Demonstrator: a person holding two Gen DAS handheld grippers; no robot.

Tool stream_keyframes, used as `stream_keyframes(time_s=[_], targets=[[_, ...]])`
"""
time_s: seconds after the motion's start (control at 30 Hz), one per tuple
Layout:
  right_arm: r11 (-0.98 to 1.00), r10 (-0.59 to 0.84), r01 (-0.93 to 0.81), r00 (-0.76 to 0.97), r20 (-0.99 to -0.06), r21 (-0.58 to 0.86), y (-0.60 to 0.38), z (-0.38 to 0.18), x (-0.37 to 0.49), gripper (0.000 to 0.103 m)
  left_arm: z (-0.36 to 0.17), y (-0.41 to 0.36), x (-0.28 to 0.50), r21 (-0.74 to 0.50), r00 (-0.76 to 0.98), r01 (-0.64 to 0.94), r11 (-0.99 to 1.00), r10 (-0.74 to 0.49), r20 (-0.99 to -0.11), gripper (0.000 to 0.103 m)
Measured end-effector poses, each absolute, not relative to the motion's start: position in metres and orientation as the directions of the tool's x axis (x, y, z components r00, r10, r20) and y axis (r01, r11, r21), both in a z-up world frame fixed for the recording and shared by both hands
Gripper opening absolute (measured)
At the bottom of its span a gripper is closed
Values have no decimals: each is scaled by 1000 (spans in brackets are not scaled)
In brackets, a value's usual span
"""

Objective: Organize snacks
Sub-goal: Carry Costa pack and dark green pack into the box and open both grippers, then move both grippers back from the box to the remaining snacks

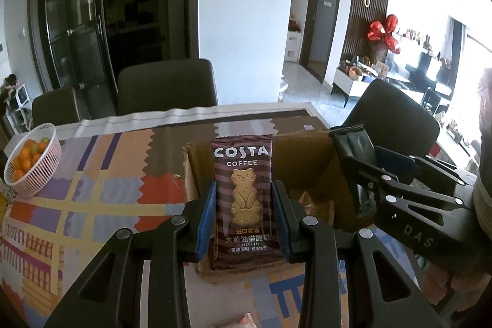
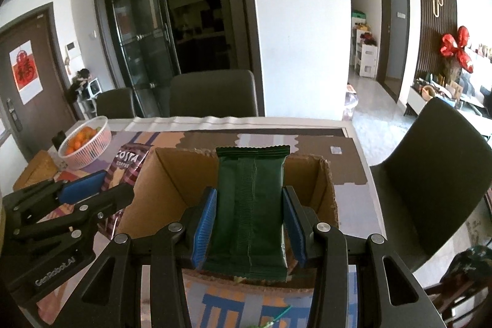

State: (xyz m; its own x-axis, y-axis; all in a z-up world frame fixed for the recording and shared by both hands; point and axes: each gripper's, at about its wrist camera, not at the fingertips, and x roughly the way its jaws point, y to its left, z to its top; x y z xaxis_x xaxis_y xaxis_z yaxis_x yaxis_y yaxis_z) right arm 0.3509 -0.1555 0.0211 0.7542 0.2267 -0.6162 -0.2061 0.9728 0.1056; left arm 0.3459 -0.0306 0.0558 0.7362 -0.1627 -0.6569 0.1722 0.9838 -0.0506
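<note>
My left gripper [image 1: 243, 220] is shut on a brown Costa Coffee biscuit packet [image 1: 242, 195] with a cat picture and holds it upright over the near left edge of an open cardboard box [image 1: 307, 165]. My right gripper [image 2: 249, 223] is shut on a dark green snack packet [image 2: 250, 205] and holds it upright above the same box [image 2: 172, 183]. The right gripper with the green packet [image 1: 353, 149] shows at the right of the left wrist view. The left gripper with the Costa packet [image 2: 126, 165] shows at the left of the right wrist view.
The table carries a colourful patterned cloth [image 1: 92, 192]. A white basket of small oranges [image 1: 33, 162] stands at the far left [image 2: 86, 145]. Dark chairs [image 1: 167, 89] stand behind the table, and another one [image 2: 430, 162] at its right side.
</note>
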Motion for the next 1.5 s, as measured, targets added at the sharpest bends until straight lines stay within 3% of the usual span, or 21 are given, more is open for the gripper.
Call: stream_keyframes(time_s=[0.17, 0.27, 0.43, 0.97, 1.5], targets=[[977, 204, -193, 749, -630, 88, -155, 15, 357, 45, 48, -31, 352, -41, 721, 148, 988, -136, -680, 43], [981, 183, -176, 749, -637, 76, -158, 15, 356, 56, 49, -31, 347, -26, 724, 139, 990, -120, -679, 53], [984, 170, -166, 765, -621, 64, -163, 19, 339, 56, 54, -31, 329, -12, 742, 130, 991, -106, -662, 57], [977, 215, -183, 792, -571, 114, -175, 31, 270, 56, 75, -37, 251, -18, 791, 166, 986, -144, -595, 58], [979, 203, -159, 769, -606, 128, -186, -2, 215, 56, 35, -40, 202, -57, 730, 169, 984, -163, -664, 59]])
